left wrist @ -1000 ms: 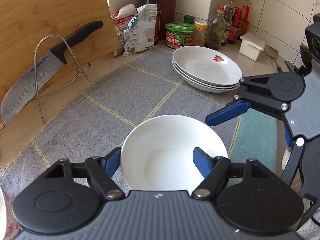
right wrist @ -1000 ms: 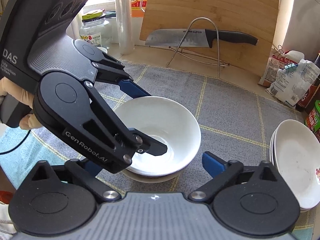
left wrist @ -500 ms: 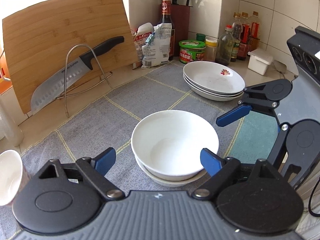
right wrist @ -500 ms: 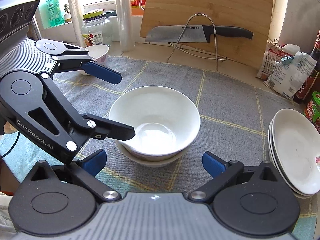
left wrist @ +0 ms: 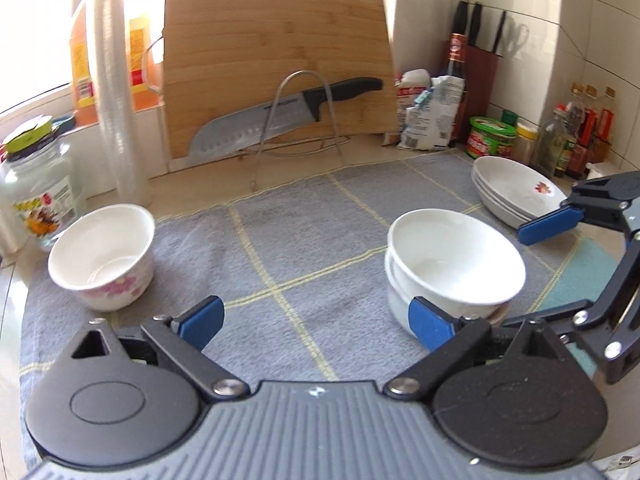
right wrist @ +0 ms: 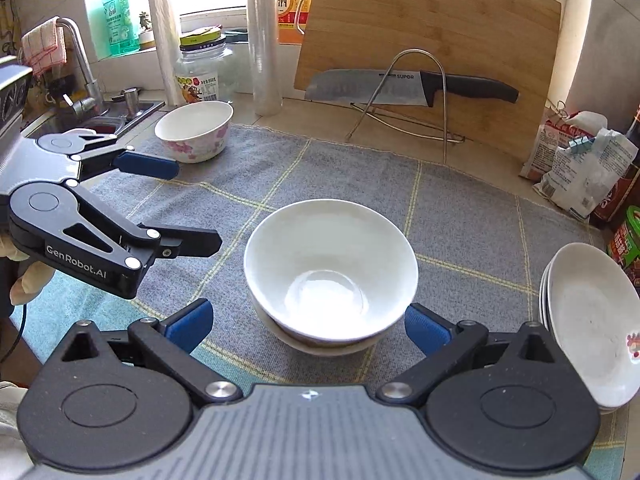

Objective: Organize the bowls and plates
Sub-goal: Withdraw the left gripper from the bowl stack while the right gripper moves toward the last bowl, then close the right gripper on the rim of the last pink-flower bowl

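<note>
The stacked white bowls [right wrist: 330, 276] sat near the middle of the grey checked mat [right wrist: 460, 208], the upper bowl nested in a lower one whose rim showed beneath it. In the right wrist view they lay just beyond the right gripper [right wrist: 308, 326], centred between its blue pads, which stood wide apart and touched nothing. At about ten o'clock from the stack, well apart, a flower-patterned bowl [right wrist: 195, 130] stood at the mat's far left corner. At about four o'clock from the stack, a pile of white plates [right wrist: 588, 320] rested on the mat's right edge.

The left gripper [right wrist: 196, 204] hung at nine o'clock from the stack, apart from it. Its jaws were opening, with only bare mat between them. In the left wrist view, the stack appeared at two o'clock from the left gripper [left wrist: 316, 318] and the flowered bowl [left wrist: 103, 256] at ten o'clock.

Behind the mat, at twelve o'clock, a bamboo cutting board [right wrist: 432, 28] leaned upright, and a black-handled knife [right wrist: 408, 86] rested across a wire stand [right wrist: 420, 100] in front of it.
</note>
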